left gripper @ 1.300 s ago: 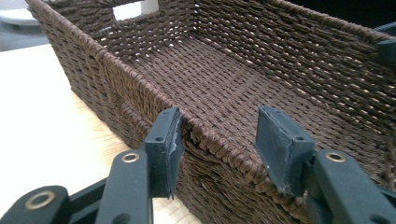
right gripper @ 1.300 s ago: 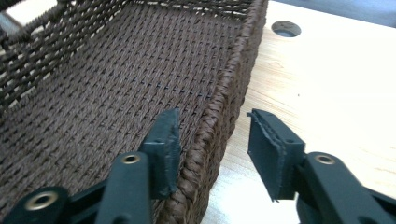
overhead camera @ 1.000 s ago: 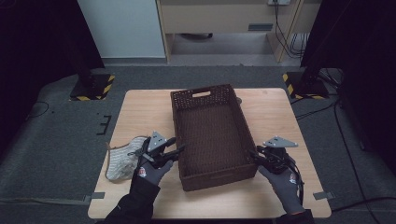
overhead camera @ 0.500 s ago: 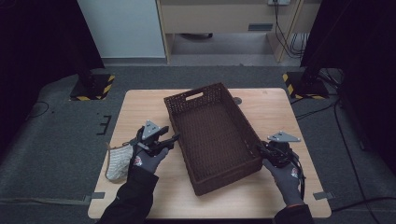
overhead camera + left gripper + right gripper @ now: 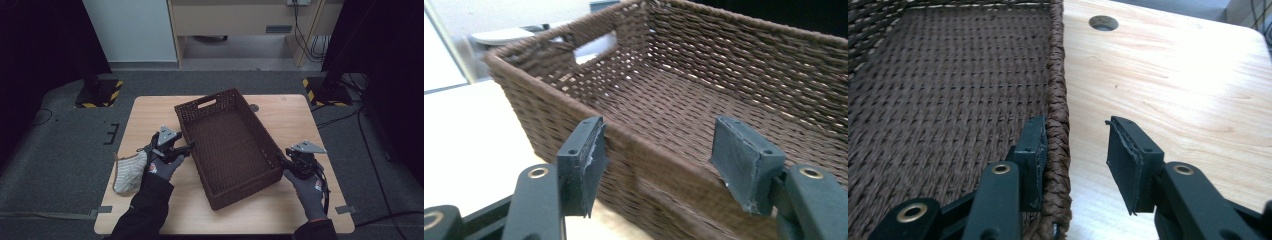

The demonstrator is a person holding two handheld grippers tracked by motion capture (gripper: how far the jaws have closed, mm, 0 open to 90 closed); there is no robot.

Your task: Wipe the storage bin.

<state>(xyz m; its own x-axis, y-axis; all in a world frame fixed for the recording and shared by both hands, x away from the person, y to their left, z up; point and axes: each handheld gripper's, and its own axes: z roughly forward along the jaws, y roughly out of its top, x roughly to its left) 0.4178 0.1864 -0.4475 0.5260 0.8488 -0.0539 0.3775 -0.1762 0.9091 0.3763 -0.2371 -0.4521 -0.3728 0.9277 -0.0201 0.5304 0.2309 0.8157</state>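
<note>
The left claw [image 5: 659, 165] stands spread across the near-left wall of the brown woven basket [image 5: 227, 145], one pad outside the weave and one above the inside, neither pressing; its jaws have just been opening. The right claw [image 5: 1075, 160] straddles the opposite rim, its inner pad against the braided edge and its outer pad off it over the tabletop [image 5: 1173, 75]; these jaws have just been opening too, so nothing is pinched. The basket sits empty and skewed on the tabletop, between both hands. The likely trouble is that a pad catches in the braid as a claw pulls away and drags the light basket further askew. If the right claw lifts with its inner pad rubbing the rim, that corner could tip up. A pale cloth [image 5: 129, 171] lies just beside the left hand [image 5: 162, 165], and a sweep backward could push it off the edge.
</note>
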